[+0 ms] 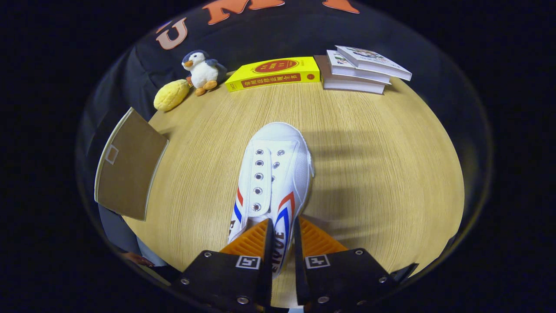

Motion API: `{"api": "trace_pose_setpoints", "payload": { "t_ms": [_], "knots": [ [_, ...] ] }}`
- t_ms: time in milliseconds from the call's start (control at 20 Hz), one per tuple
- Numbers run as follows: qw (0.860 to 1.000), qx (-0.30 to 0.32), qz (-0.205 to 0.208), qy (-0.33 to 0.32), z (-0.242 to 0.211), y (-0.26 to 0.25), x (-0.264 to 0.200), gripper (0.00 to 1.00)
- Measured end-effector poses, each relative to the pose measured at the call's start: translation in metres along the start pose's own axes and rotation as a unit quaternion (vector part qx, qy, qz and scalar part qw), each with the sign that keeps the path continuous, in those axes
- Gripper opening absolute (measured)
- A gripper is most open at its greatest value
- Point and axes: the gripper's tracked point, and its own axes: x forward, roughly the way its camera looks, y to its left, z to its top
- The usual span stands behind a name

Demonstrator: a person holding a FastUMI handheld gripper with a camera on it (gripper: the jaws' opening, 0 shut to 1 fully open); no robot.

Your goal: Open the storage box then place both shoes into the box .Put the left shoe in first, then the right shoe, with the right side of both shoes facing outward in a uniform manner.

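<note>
The gripper (281, 232) is closed on the rear side wall of a white shoe (273, 178), one finger inside the opening and the other outside, and the shoe extends straight ahead of the fingers with its toe pointing toward the far edge of the wooden table (382, 174); whether the sole rests on the table or hangs just above it cannot be judged. A brown flap (128, 167), apparently the box lid, stands left of the shoe and well apart from it. Beyond the toe, along the far edge, lie a yellow plush (171, 95), a penguin toy (202, 71), a yellow book (273, 73) and a book stack (360, 69).
</note>
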Motion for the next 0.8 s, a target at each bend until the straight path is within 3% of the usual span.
{"api": "trace_pose_setpoints", "payload": {
  "t_ms": [100,200,500,800],
  "knots": [
    [0.998,0.057,0.005,0.000,-0.001,-0.001,0.001,0.07],
    [0.996,0.090,0.018,-0.009,0.002,0.009,-0.007,0.01],
    [0.991,0.103,0.060,-0.056,0.044,0.061,-0.049,0.01],
    [0.988,0.057,0.106,-0.098,0.100,0.153,-0.108,0.01]
  ]
}}
